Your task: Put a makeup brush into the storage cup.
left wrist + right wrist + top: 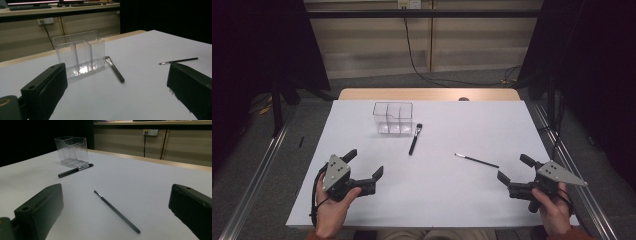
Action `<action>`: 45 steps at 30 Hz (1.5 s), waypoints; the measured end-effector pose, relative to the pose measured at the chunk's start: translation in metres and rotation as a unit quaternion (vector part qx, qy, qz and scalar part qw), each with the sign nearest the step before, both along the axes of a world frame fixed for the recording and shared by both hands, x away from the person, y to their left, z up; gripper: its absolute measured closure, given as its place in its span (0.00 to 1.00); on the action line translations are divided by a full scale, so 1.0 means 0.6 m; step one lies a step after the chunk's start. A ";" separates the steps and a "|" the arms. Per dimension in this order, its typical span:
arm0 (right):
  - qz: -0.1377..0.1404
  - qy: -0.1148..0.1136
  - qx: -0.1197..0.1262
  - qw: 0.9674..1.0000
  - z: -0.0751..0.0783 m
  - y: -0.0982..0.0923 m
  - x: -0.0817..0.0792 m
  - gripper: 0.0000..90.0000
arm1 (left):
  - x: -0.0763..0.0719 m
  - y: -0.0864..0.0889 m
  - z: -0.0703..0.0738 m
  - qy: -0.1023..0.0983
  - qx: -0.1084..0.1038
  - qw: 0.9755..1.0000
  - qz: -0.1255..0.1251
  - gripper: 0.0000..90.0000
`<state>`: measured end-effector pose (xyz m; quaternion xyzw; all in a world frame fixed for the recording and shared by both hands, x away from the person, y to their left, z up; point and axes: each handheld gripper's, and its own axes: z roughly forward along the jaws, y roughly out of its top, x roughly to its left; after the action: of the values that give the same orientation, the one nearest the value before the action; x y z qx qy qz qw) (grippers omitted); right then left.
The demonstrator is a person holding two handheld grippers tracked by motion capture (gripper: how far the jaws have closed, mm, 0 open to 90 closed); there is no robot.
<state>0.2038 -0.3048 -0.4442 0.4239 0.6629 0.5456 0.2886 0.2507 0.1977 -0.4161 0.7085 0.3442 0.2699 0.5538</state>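
A clear plastic organizer box with compartments stands toward the back of the white table; it also appears in the left gripper view and the right gripper view. A short black makeup brush lies just right of the box. A thin black brush lies at centre right. My left gripper rests open near the front left, empty. My right gripper is open at the front right, empty, a little right of the thin brush.
The table's wooden far edge shows beyond the white sheet. A black cable hangs from a wall socket behind. Dark curtains flank both sides, and metal rails run along the floor beside the table.
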 end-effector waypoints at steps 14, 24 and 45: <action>0.001 0.001 0.001 1.000 0.000 0.002 0.000 0.00 | 0.034 -0.040 0.011 -0.012 -0.001 1.000 -0.029 0.04; 0.004 0.001 0.001 1.000 -0.001 0.002 0.000 0.00 | 0.063 -0.082 0.020 -0.019 -0.005 0.998 -0.057 0.03; 0.009 0.004 -0.002 1.000 -0.002 0.003 0.002 0.00 | 0.134 -0.130 0.010 0.007 0.017 0.997 -0.074 0.02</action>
<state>0.2047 -0.3027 -0.4454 0.4194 0.6691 0.5451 0.2815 0.3311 0.1200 -0.4100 0.7437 0.2898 0.2287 0.5574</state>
